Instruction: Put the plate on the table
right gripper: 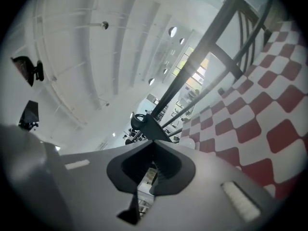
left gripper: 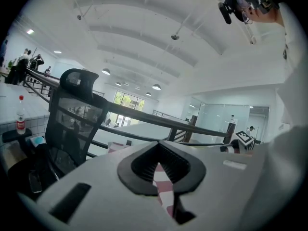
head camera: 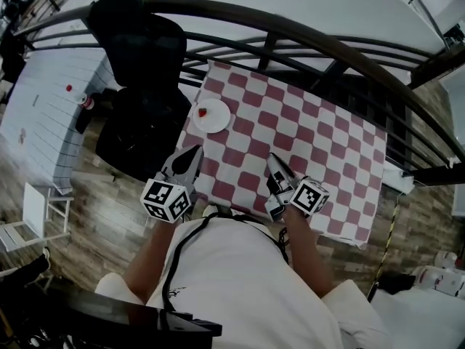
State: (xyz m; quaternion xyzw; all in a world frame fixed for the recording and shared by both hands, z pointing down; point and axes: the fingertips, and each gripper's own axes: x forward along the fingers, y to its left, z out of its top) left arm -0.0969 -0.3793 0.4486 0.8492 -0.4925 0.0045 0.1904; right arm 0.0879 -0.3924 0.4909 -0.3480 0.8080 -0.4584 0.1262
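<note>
Well, round white plate (red speck)

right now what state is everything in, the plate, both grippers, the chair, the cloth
plate: flat on the table near its left edge, a small red item on it
left gripper: jaws together, empty, apart from the plate
right gripper: jaws together, empty
checked tablecloth: spread flat over the table
office chair: upright, nobody in it, left of the table
</note>
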